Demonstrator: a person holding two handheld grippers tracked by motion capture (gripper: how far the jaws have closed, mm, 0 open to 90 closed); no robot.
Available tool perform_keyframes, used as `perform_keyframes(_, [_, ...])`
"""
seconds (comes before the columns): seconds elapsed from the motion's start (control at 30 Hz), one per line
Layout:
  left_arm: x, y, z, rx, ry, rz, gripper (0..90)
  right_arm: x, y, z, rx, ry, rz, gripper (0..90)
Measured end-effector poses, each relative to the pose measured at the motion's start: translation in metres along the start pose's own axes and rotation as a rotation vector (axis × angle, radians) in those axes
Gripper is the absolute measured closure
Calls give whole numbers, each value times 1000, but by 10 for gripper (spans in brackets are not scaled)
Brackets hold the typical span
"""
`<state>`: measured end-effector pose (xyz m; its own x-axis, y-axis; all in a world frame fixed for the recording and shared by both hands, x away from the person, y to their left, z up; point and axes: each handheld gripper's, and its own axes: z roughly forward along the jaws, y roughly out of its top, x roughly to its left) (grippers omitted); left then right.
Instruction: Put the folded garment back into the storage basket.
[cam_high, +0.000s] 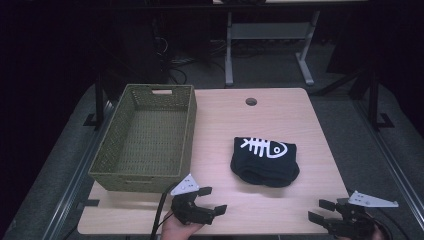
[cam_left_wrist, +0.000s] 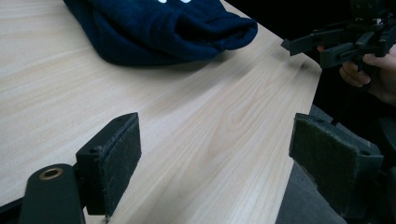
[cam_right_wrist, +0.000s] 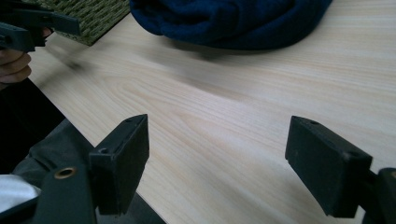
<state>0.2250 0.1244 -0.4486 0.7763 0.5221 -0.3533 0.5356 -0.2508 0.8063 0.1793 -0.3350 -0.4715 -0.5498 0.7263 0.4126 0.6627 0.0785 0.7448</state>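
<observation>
A folded dark navy garment (cam_high: 264, 161) with a white fish-skeleton print lies on the wooden table (cam_high: 290, 115), right of centre. An empty green woven basket (cam_high: 145, 135) stands at the left. My left gripper (cam_high: 214, 200) is near the front edge, below the basket's right corner, jaws open and empty. My right gripper (cam_high: 319, 210) is at the front right corner, also open and empty. In the left gripper view the open gripper (cam_left_wrist: 215, 135) faces the garment (cam_left_wrist: 159, 28) across bare wood. In the right gripper view the open gripper (cam_right_wrist: 217, 140) has the garment (cam_right_wrist: 233, 18) ahead.
A round cable hole (cam_high: 251, 101) sits near the table's far edge. The basket's corner (cam_right_wrist: 88, 14) shows at the upper left of the right gripper view. Dark floor, cables and a desk frame (cam_high: 229, 50) lie beyond the table.
</observation>
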Motion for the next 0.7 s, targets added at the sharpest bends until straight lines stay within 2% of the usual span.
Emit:
perform_keyframes(0.3, [2,13,11,-3,-16,-10,166,1,15,6,21,-7,-8,202])
perform_keyframes(0.37, [2,20,16,-7,-18,-11,166,1,24,9,30,-20,-30,202])
perform_keyframes(0.43, [2,23,18,-10,-22,-13,166,1,27,9,27,-22,-33,201])
perform_keyframes(0.53, [3,32,22,-14,-19,4,166,-1,37,11,10,-17,-49,202])
perform_keyframes(0.7, [5,44,32,-20,-15,5,166,-4,54,17,17,-17,-55,201])
